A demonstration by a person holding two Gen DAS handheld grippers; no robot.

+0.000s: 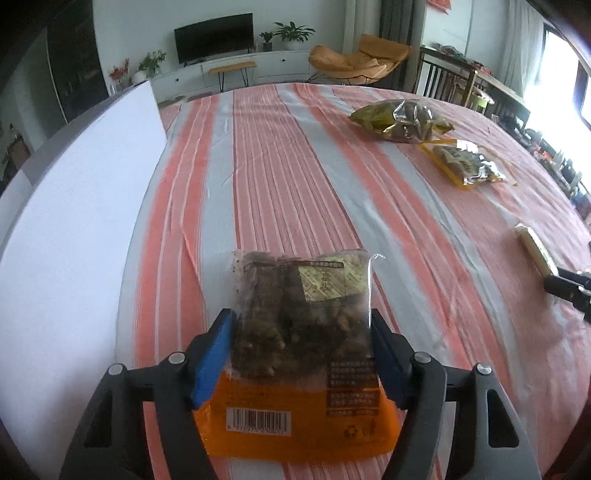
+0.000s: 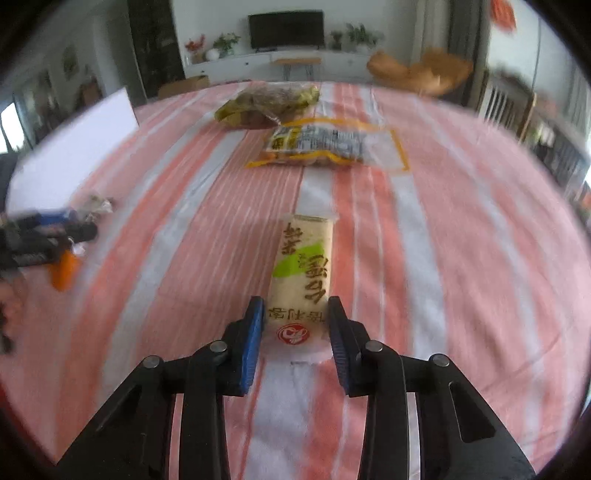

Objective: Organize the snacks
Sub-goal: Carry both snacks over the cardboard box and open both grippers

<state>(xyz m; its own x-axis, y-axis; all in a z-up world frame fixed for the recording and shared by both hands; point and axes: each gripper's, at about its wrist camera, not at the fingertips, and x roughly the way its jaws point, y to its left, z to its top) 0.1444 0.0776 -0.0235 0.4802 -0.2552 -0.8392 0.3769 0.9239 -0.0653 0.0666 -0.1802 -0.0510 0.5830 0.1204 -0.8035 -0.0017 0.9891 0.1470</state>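
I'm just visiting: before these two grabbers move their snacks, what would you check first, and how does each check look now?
1. Left hand-held gripper pads on both sides of the orange-bottomed snack bag: ok.
2. Right hand-held gripper straddling the cream snack bar: ok.
3. Right pads pressing firmly: cannot tell.
4. Yellow-bordered packet and green-gold bag well ahead, out of the way: ok.
5. White box open to receive: cannot tell.

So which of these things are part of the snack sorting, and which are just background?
Job:
orange snack bag in left gripper
cream snack bar between right gripper pads
green-gold bag
yellow-edged packet
white box

Background:
TV
orange chair
plants
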